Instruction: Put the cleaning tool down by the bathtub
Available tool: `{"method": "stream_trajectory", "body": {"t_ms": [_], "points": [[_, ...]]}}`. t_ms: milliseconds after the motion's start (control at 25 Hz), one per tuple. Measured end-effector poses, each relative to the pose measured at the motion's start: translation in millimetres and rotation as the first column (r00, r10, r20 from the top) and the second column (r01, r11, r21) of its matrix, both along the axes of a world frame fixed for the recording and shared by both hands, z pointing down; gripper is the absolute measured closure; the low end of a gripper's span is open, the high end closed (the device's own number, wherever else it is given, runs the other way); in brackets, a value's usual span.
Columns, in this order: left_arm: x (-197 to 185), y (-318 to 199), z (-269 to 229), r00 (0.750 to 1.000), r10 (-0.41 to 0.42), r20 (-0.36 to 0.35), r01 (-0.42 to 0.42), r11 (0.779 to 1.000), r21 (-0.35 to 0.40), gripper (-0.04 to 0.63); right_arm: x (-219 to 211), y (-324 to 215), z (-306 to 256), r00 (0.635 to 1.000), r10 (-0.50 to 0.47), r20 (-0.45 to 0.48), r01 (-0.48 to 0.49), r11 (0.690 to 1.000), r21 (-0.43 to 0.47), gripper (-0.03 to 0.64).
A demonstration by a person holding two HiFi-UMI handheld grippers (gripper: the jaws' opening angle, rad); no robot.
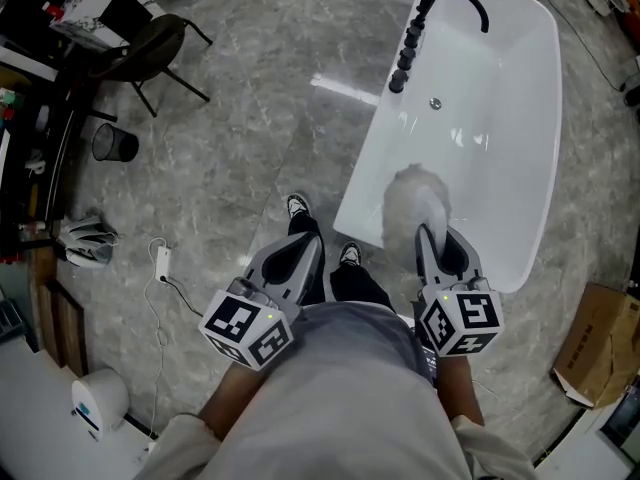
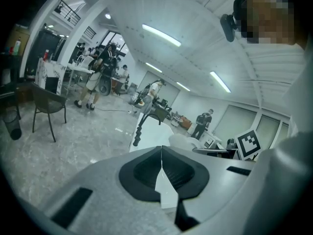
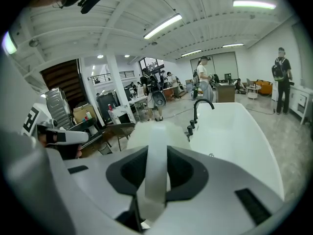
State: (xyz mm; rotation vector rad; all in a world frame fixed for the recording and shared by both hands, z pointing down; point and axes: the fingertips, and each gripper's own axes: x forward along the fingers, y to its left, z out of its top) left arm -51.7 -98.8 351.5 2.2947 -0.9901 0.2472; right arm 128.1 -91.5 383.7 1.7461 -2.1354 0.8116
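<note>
The cleaning tool is a duster with a fluffy white head (image 1: pixel 418 203) and a flat white handle (image 3: pixel 155 173). My right gripper (image 1: pixel 441 250) is shut on that handle, and the head hangs over the near end of the white bathtub (image 1: pixel 505 118). In the right gripper view the handle runs up between the dark pads of the right gripper (image 3: pixel 157 148), and the head (image 3: pixel 159 130) hides the view just past the tips. My left gripper (image 1: pixel 293 260) is held at waist height above the floor, left of the tub. The left gripper (image 2: pixel 161 149) is shut with nothing in it.
A black faucet (image 1: pixel 452 0) and knobs sit at the tub's far left rim. A dark chair (image 1: pixel 150 46) and a wire bin (image 1: pixel 114 143) stand at the left. A power strip with cable (image 1: pixel 162 262) lies on the floor. A cardboard box (image 1: pixel 600 343) is at the right.
</note>
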Motion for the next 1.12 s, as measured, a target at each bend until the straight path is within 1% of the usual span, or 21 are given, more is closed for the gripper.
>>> {"method": "stream_trajectory", "body": {"t_ms": [80, 160, 240, 600, 960, 1120], "points": [[-4, -5, 0, 1.000, 0.004, -0.012, -0.004, 1.000, -0.014, 0.586, -4, -9, 2, 1.000, 0.001, 0.000, -0.001, 1.000, -0.003, 0.534], [-8, -10, -2, 0.999, 0.003, -0.041, -0.004, 0.999, -0.035, 0.586, -8, -18, 5, 1.000, -0.002, -0.004, 0.002, 1.000, -0.006, 0.534], [-13, -17, -3, 0.999, -0.001, -0.050, -0.001, 0.999, -0.039, 0.586, -13, -26, 7, 1.000, -0.009, -0.008, 0.009, 1.000, -0.011, 0.534], [-26, -28, 4, 1.000, 0.025, 0.008, -0.024, 0.999, -0.037, 0.586, -31, -50, 22, 0.999, -0.043, -0.028, 0.042, 0.998, -0.037, 0.534], [-26, -25, 21, 0.999, 0.030, 0.020, -0.029, 0.997, -0.075, 0.586, -38, -58, 57, 0.996, -0.074, -0.040, 0.070, 0.993, -0.099, 0.534], [-30, -26, 24, 0.999, 0.025, 0.024, -0.024, 0.997, -0.078, 0.586, -43, -62, 74, 0.996, -0.084, -0.014, 0.081, 0.988, -0.128, 0.534]]}}
